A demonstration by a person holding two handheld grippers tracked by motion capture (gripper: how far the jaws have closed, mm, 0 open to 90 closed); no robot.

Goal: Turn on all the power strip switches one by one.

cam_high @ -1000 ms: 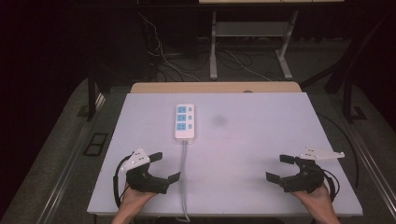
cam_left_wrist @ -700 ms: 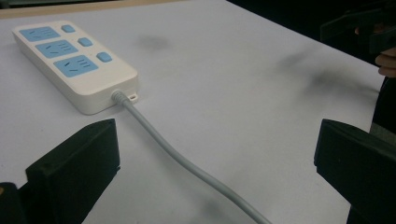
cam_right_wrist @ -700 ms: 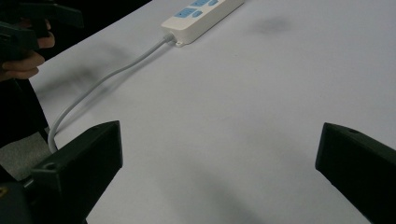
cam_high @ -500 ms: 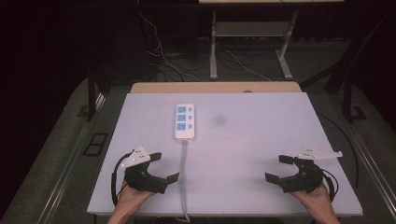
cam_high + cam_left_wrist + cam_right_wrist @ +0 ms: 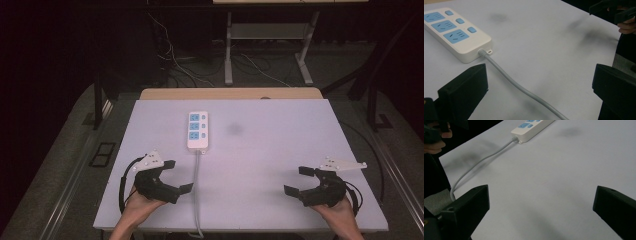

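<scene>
White three-socket plastic power strip (image 5: 197, 130) lies on worktop (image 5: 260, 150), ahead of left claw (image 5: 173, 176) | both claws held apart, right claw (image 5: 299, 181) empty | risk: grey cable (image 5: 196, 180) beside left claw may be snagged, strip dragged.

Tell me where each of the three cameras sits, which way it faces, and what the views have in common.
High view: above the person's side, looking forward and down on the white table; both forearms, left gripper and right gripper show.
Left gripper view: rides the left gripper, facing the power strip and its cable.
Right gripper view: rides the right gripper, facing across the table.
Shared: all three show the power strip and cable.
</scene>
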